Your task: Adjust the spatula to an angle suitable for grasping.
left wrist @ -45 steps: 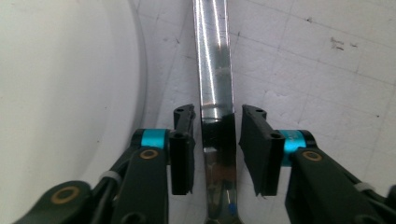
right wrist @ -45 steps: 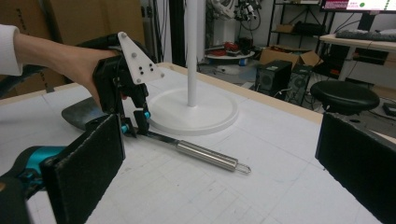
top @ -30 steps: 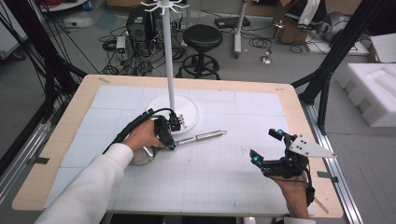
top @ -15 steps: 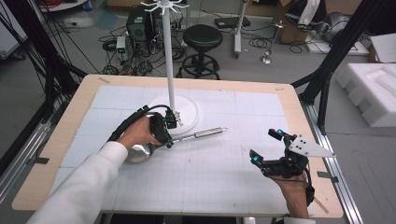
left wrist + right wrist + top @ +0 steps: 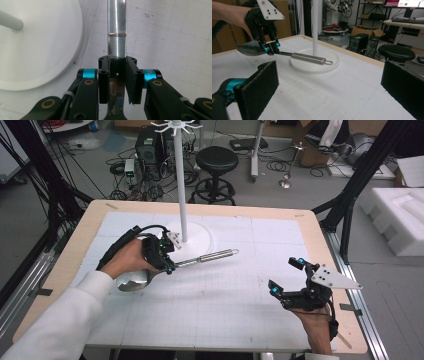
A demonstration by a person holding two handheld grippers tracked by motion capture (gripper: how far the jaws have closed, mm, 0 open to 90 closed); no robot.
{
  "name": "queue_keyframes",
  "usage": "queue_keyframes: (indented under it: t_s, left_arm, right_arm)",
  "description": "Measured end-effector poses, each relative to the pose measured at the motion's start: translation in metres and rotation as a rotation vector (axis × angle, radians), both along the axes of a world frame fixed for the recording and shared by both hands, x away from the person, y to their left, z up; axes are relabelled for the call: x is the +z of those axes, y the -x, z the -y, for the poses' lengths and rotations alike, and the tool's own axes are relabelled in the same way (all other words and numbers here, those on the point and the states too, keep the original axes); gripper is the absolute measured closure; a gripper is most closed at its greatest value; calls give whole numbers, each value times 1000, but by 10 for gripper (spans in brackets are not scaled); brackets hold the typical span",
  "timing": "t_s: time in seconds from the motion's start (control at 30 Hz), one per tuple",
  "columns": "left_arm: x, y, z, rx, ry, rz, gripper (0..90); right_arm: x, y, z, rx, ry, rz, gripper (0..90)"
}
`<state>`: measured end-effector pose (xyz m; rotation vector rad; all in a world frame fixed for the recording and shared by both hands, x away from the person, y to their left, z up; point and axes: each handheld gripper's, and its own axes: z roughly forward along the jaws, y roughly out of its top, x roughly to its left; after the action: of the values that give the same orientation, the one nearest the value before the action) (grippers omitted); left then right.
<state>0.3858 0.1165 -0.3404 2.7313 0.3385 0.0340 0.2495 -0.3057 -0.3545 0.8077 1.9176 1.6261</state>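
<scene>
Steel, bright and round: the neck of a ladle (image 5: 116, 37) sits pinched between the jaws of the left gripper (image 5: 167, 262), which are clamped on it just above the bowl (cut off at the bottom edge in the left gripper view). The ladle hangs clear of the table (image 5: 90, 225), its looped handle end over the white stand base (image 5: 200, 242). The right gripper (image 5: 285, 277) hovers well apart, jaws wide, holding nothing.
</scene>
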Motion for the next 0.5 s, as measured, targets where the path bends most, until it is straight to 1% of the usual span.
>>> queue_keyframes:
  t_s: [0.07, 0.17, 0.23, 0.3, 0.33, 0.4, 0.43, 0.5]
  left_arm:
    - [4, 2, -5, -7, 3, 12, 749]
    - [9, 5, -12, -6, 24, 12, 749]
    - [12, 6, -18, -12, 26, 21, 749]
    - [13, 7, -25, -14, 28, 27, 749]
    - [14, 8, -29, -12, 30, 23, 749]
    - [14, 10, -37, -10, 26, 24, 749]
    - [14, 11, -40, -14, 28, 24, 749]
    - [13, 13, -48, -13, 29, 24, 749]
  right_arm:
    - [1, 1, 0, 0, -2, -4, 4]
    - [2, 1, 1, -2, -1, 4, 4]
    - [1, 1, 1, 1, -3, 1, 4]
    - [0, 1, 0, 3, 4, 0, 4]
    - [0, 0, -1, 4, 4, -4, 4]
    - [0, 0, -1, 2, 9, 5, 4]
    - [1, 1, -1, 2, 6, -4, 4]
    - [1, 1, -1, 4, 8, 2, 4]
